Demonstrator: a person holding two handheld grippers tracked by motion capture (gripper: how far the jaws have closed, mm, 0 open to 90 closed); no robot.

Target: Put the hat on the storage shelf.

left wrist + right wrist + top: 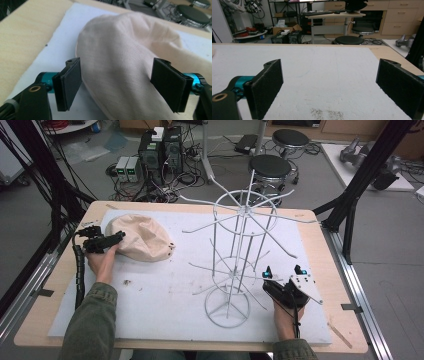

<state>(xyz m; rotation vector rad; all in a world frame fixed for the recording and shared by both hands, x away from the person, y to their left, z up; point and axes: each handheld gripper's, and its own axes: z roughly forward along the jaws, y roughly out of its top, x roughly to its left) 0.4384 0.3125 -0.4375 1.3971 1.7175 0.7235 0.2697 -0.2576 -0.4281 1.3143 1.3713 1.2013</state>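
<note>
Partly cropped cap (pixel 130 62) between left gripper (pixel 117 85) jaws

Colours on the counter

Cream cloth hat (pixel 141 238), white wire rack (pixel 235 255), white mat (pixel 165 310) with brownish smudges, black fingers (pixel 68 82) on teal mounts.

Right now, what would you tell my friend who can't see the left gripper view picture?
The left gripper is open, with its two black jaws on either side of a soft, cream-coloured cloth hat. The hat lies on a white mat covering a wooden table. Black stools stand blurry in the far background.
</note>
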